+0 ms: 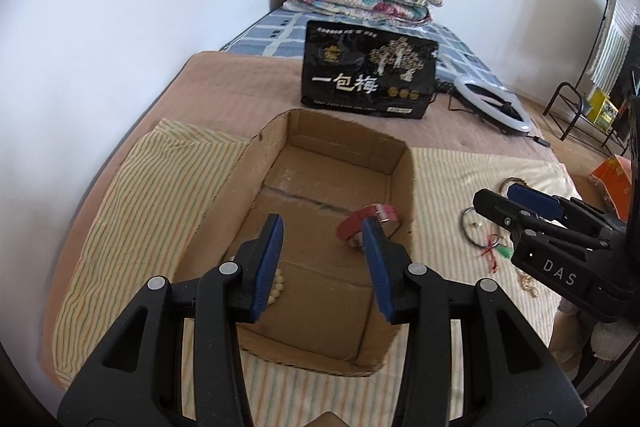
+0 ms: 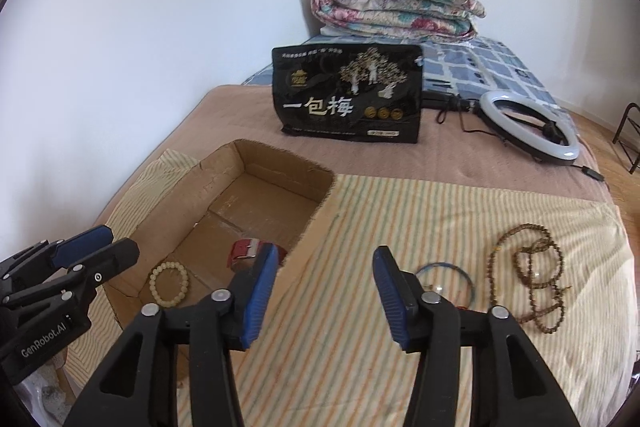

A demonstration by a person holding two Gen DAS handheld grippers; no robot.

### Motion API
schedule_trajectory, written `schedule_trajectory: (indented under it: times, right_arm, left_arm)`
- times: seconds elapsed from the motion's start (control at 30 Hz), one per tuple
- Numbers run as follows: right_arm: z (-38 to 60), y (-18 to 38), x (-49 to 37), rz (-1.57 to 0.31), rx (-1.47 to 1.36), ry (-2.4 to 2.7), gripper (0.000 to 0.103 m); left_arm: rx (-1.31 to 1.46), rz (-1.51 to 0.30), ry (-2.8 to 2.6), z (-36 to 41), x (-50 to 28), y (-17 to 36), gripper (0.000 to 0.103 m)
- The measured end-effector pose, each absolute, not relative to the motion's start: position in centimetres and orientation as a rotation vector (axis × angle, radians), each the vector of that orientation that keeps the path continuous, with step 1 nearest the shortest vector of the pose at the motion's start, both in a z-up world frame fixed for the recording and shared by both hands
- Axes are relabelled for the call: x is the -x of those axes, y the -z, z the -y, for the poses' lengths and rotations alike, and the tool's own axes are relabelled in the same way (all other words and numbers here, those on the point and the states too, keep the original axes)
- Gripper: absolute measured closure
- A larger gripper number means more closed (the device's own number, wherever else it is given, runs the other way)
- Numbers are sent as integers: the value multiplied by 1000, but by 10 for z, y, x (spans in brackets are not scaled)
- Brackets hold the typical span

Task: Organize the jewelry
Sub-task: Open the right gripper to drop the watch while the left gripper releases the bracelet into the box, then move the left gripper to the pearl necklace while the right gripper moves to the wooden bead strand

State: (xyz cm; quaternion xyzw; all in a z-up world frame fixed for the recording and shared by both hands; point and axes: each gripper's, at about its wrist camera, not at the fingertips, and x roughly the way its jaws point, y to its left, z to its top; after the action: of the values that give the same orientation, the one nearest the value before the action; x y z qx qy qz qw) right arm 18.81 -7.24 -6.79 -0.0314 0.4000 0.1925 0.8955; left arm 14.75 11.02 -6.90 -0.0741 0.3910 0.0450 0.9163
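Both grippers are seen with their jaws spread apart and nothing held between them. Above the cardboard box, one left gripper is held over the open interior, while one right gripper is held over the striped cloth just to the right of the box.

Two pieces of jewelry are counted inside the box: one red watch on the box floor toward the right wall, and one pale bead bracelet on the floor nearer the front left, partly hidden behind a left finger in the left wrist view.

To the right of the box, on the cloth, one thin blue bangle and one long brown bead strand, looped several times, are laid. One red-threaded trinket with a green piece is seen beside the bangle in the left wrist view; other small pieces near it cannot be told apart.

Behind the box, one black snack bag is propped upright, one ring light is laid to its right, and one folded floral quilt is set farther back.
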Motion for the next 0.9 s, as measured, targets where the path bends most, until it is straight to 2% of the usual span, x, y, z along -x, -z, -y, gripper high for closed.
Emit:
schedule_trajectory:
  times: [0.07, 0.1, 0.2, 0.33, 0.4, 0.5, 0.57, 0.67, 0.9]
  right_arm:
    - [84, 63, -185, -817, 73, -388, 50]
    - [89, 61, -183, -808, 78, -383, 46]
    - [109, 54, -177, -775, 85, -367, 26]
    - [139, 46, -171, -751, 88, -320, 21]
    - [157, 44, -171, -745, 73, -302, 14]
    - [185, 43, -169, -737, 47, -279, 11]
    - [202, 43, -170, -742, 42, -260, 11]
    - [228, 44, -170, -738, 39, -224, 0]
    - [279, 47, -171, -734, 23, -140, 0]
  left_arm:
    - [139, -791, -76, -100, -148, 66, 61]
    - [136, -786, -68, -96, -148, 65, 61]
    - [137, -781, -40, -81, -150, 63, 61]
    - [142, -781, -3, -63, -153, 60, 61]
    - [135, -781, 16, -53, -155, 59, 61]
    - [126, -789, 45, -37, -157, 60, 59]
    - [121, -797, 64, -27, -159, 62, 53]
    - [109, -810, 95, -12, -160, 65, 53]
    - [94, -836, 136, 13, -167, 72, 51]
